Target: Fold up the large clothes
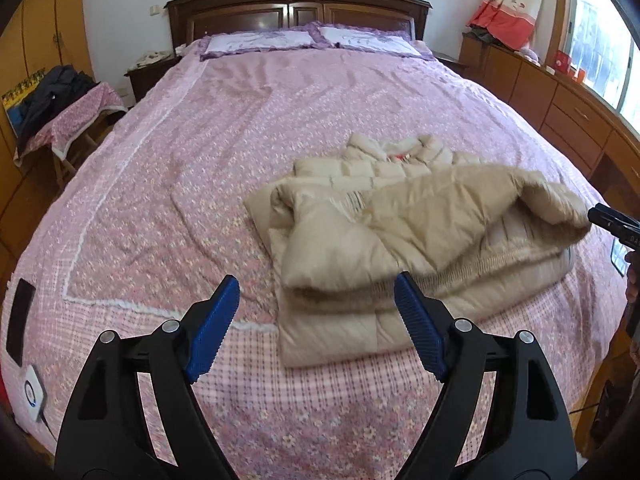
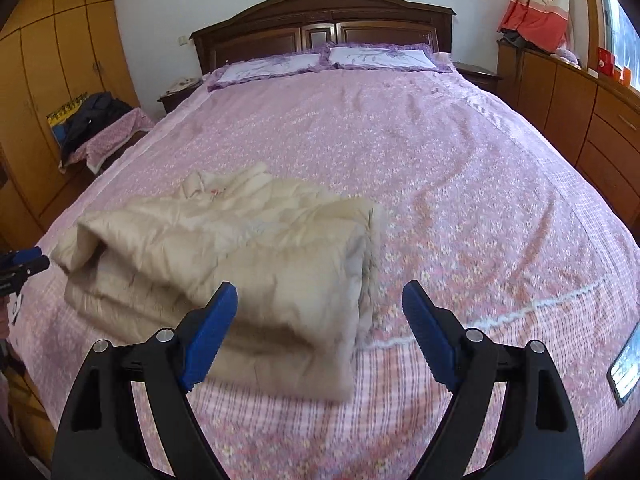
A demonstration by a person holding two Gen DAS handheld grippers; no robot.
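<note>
A beige padded jacket (image 1: 400, 232) lies folded in a thick bundle on the pink bedspread (image 1: 200, 160), near the bed's front edge. It also shows in the right wrist view (image 2: 240, 248). My left gripper (image 1: 316, 328) is open and empty, above the bed just left of the jacket's near left corner. My right gripper (image 2: 320, 336) is open and empty, above the jacket's near right corner. The tip of my right gripper shows at the right edge of the left wrist view (image 1: 612, 222), beside the jacket's raised fold. The tip of my left gripper shows at the left edge of the right wrist view (image 2: 24, 264).
Two pillows (image 1: 312, 40) lie against the dark wooden headboard (image 1: 296, 4). A chair with dark clothes (image 1: 60, 108) stands left of the bed. Wooden drawers (image 1: 560, 112) run along the right. A phone (image 1: 20, 320) lies on the bed's left front corner, another phone (image 2: 628, 364) at the right.
</note>
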